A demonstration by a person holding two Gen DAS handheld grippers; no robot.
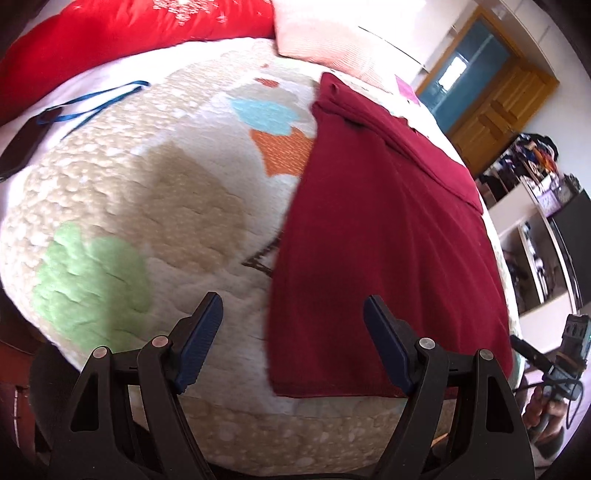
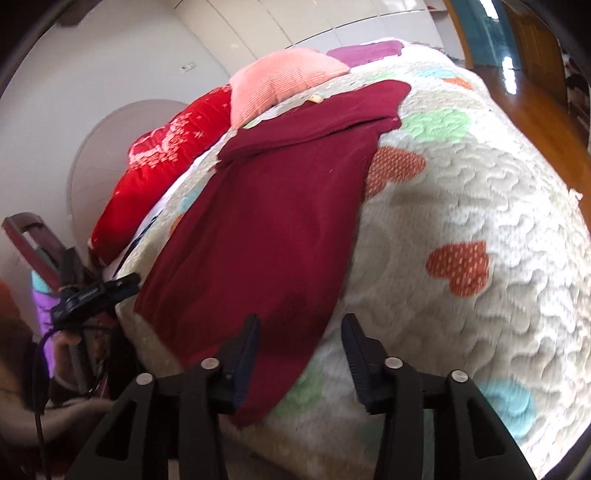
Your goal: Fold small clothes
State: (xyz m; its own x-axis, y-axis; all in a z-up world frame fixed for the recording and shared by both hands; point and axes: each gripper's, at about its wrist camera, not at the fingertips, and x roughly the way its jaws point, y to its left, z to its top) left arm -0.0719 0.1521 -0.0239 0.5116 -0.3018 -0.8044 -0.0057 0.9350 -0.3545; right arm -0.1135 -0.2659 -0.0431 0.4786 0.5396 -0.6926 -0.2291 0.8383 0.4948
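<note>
A dark red garment [image 1: 384, 236] lies flat on a quilted bed cover [image 1: 155, 206], with a folded band across its far end. My left gripper [image 1: 293, 314] is open and empty, above the garment's near left edge. In the right wrist view the same garment [image 2: 266, 221] runs from the far pillows to the bed's near edge. My right gripper [image 2: 299, 332] is open and empty, over the garment's near right corner. The left gripper [image 2: 96, 291] shows at the bed's left edge there.
A red pillow [image 1: 110, 40] and a pink pillow [image 1: 325, 33] lie at the head of the bed. A dark phone [image 1: 18, 147] with a blue lanyard [image 1: 96, 101] rests at far left. Shelves [image 1: 535, 229] and a wooden door [image 1: 495, 110] stand to the right.
</note>
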